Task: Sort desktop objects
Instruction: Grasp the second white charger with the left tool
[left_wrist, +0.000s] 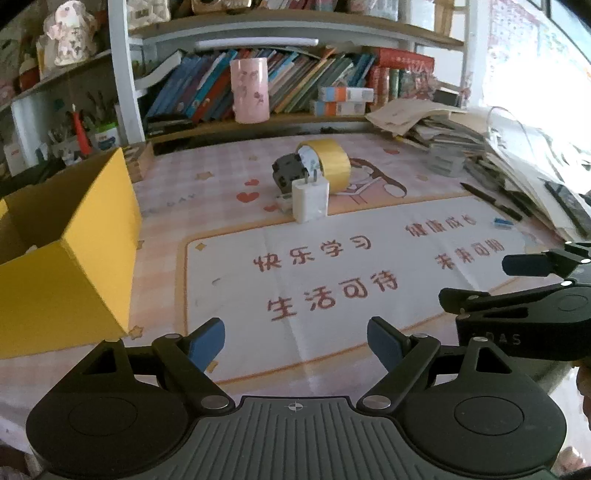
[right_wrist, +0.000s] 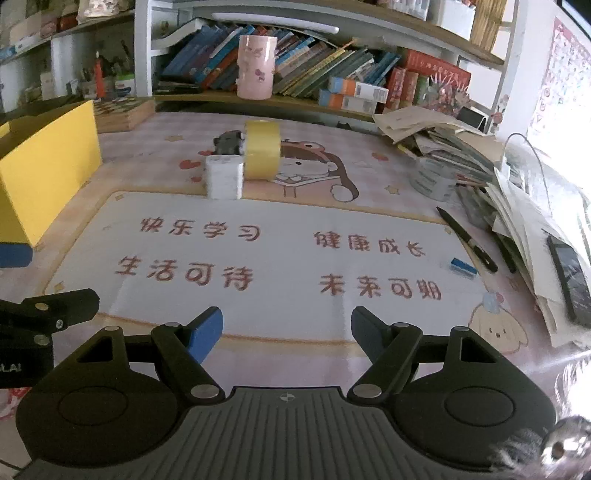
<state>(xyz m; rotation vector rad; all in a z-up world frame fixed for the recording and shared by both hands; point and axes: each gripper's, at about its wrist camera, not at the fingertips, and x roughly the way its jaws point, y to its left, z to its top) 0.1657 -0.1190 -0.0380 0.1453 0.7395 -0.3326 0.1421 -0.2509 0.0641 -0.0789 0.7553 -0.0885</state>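
Observation:
A white plug charger stands mid-desk, touching a yellow tape roll and a small black block. The right wrist view shows the same charger, tape roll and black block. A yellow open box stands at the left; it also shows in the right wrist view. My left gripper is open and empty above the mat's near edge. My right gripper is open and empty; it appears at the right of the left wrist view.
A pink cup stands before a row of books on the low shelf. Piled papers and books crowd the right side. Black pens, a small blue eraser and a dark phone lie at the right.

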